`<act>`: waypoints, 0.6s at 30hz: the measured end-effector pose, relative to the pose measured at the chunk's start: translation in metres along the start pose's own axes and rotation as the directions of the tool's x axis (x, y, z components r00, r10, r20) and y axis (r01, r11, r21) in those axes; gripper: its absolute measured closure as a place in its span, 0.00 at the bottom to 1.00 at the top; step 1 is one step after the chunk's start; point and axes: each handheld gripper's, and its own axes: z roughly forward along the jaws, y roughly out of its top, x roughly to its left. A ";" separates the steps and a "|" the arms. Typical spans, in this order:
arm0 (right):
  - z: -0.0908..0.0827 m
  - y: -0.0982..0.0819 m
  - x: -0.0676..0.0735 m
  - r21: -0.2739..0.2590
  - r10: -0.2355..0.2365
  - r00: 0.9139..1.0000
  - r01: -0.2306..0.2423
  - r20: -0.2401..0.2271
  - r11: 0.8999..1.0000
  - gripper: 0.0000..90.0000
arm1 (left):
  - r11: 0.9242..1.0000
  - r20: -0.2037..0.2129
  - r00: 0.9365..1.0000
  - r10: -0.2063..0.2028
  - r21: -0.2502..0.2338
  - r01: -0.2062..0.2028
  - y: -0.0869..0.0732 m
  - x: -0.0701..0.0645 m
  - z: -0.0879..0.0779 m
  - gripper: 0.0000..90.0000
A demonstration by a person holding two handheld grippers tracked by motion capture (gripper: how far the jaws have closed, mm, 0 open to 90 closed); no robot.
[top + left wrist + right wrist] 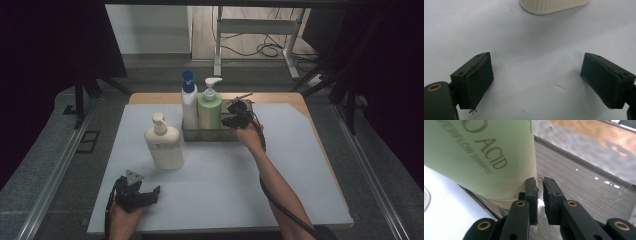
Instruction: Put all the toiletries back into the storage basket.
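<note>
You are resting the nearly closed, empty right gripper (233, 114) beside the green bottle (210, 111) and blue-capped bottle (189, 105) standing in the tray (202, 134), while the cream bottle (164, 145) is waiting outside near your wide-open, empty left gripper (142, 192).

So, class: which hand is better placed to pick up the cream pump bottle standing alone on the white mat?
Left. The left tool, jaws wide open, sits just in front of the cream pump bottle; the right tool is off at the metal tray beside the green bottle.
</note>
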 end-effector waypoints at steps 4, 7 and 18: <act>-0.006 -0.001 -0.001 -0.017 -0.021 1.000 0.021 -0.009 1.000 0.84 | 1.000 0.000 1.000 0.000 0.000 0.000 0.000 0.000 0.000 0.12; -0.010 -0.001 0.000 -0.025 -0.032 0.999 0.032 -0.010 0.999 0.81 | 1.000 0.000 1.000 0.000 0.000 0.000 0.000 0.000 0.000 0.12; -0.022 -0.005 0.004 -0.046 -0.062 0.998 0.060 -0.030 0.997 0.61 | 1.000 0.000 1.000 0.000 0.000 0.000 0.000 0.000 0.000 0.12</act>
